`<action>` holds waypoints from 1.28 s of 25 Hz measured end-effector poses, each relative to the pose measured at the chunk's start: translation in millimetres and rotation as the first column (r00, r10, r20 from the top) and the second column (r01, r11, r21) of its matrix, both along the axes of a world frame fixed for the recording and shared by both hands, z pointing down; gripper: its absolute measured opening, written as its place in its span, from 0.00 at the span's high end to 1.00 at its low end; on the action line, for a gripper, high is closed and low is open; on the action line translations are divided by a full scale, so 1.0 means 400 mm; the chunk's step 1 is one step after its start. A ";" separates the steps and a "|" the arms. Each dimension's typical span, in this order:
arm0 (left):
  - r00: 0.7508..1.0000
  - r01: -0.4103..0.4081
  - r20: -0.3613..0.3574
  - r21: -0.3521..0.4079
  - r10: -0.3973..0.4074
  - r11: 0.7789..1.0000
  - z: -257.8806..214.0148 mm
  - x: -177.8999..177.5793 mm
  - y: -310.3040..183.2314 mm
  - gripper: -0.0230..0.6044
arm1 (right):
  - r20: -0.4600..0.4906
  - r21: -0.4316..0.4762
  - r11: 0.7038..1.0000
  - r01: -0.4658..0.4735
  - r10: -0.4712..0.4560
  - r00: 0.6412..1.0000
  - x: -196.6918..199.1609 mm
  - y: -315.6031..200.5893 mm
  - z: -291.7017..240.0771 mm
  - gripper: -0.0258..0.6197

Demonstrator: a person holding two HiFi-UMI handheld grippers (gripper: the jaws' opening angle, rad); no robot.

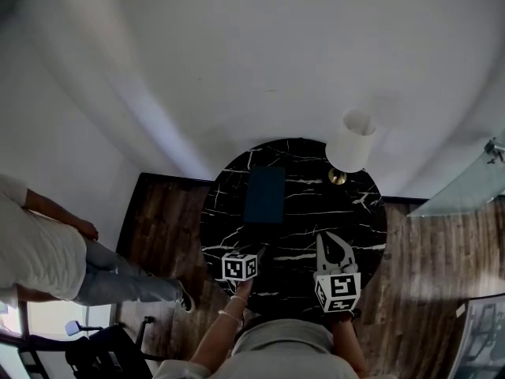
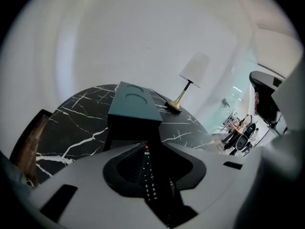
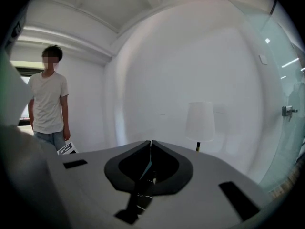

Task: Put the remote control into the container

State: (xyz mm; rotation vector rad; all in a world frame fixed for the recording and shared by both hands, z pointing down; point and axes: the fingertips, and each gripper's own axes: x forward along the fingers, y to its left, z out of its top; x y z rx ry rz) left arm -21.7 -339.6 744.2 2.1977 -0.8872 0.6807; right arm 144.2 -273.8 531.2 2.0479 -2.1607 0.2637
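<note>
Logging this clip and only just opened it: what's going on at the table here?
A person works with two handheld grippers at a round black marble table. The left gripper holds the remote control between its jaws, pointed toward the dark teal container ahead of it. The remote is not in the container yet. The right gripper is shut and empty. A lamp stands at the table's far edge, and a bystander watches nearby.

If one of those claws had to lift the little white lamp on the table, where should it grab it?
Probably the thin stem, between the white shade and the round golden base. Come in from the side, fingers level, one on either side of it: it stands upright, the shade looks too wide to span, and the base sits flat on the tabletop.
</note>
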 end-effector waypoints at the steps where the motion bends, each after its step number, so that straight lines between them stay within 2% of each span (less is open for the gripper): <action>1: 1.000 -0.001 -0.002 0.020 0.001 1.000 -0.012 0.000 0.000 0.81 | 0.001 -0.001 1.000 0.003 -0.003 1.000 -0.002 0.000 0.001 0.94; 5: 0.999 -0.011 -0.032 0.114 0.015 0.993 -0.089 0.017 0.005 0.95 | -0.001 -0.006 1.000 0.008 -0.008 1.000 -0.004 0.003 0.003 0.94; 8: 0.996 -0.017 -0.083 0.184 0.033 0.983 -0.167 0.041 0.011 0.95 | -0.002 -0.005 1.000 0.014 -0.014 1.000 -0.011 0.005 0.001 0.94; 14: 0.984 -0.007 -0.167 0.334 0.066 0.943 -0.333 0.086 0.029 0.95 | -0.003 0.004 0.999 0.039 -0.039 0.999 -0.033 0.004 -0.010 0.94; 20: 0.969 0.019 -0.234 0.409 0.085 0.912 -0.443 0.103 0.051 0.95 | -0.006 0.019 0.998 0.055 -0.055 0.998 -0.050 0.004 -0.024 0.94; 27: 0.964 0.020 -0.239 0.502 0.117 0.864 -0.537 0.110 0.082 0.95 | -0.003 0.047 0.996 0.073 -0.073 0.997 -0.073 0.009 -0.049 0.94; 32: 0.950 0.051 -0.285 0.549 0.129 0.835 -0.610 0.111 0.103 0.95 | 0.002 0.073 0.994 0.079 -0.079 0.997 -0.086 0.016 -0.073 0.94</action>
